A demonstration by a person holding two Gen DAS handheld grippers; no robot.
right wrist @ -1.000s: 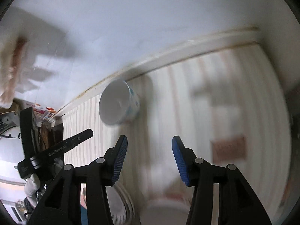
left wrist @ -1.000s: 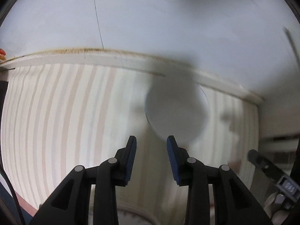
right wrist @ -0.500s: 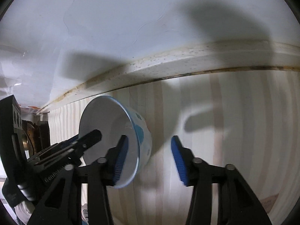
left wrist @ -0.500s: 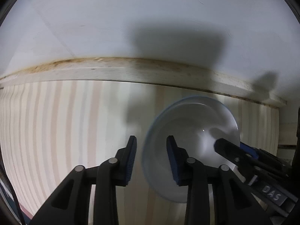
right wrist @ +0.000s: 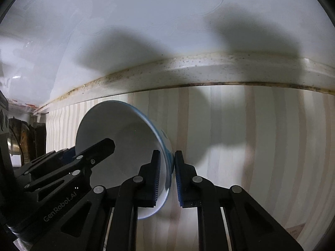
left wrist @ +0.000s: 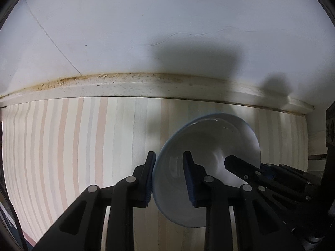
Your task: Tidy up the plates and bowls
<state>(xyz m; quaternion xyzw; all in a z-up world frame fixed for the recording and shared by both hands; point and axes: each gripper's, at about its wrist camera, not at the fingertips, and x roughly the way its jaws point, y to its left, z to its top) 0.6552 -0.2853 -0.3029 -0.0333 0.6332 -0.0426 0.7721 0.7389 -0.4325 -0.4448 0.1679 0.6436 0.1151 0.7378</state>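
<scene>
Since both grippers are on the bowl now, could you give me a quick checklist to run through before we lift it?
1. Right gripper straddles the bowl rim, one finger inside, one outside, nearly closed on the wall: ok.
2. Left gripper straddles the opposite rim: ok, but a gap shows beside its inner finger, so firm contact: cannot tell.
3. Bowl looks empty: ok.
4. Bowl level: not ok, it tips on the striped cloth.
5. Room behind toward the stained ledge: ok.
6. Where the bowl should go: cannot tell, no stack in view.
</scene>
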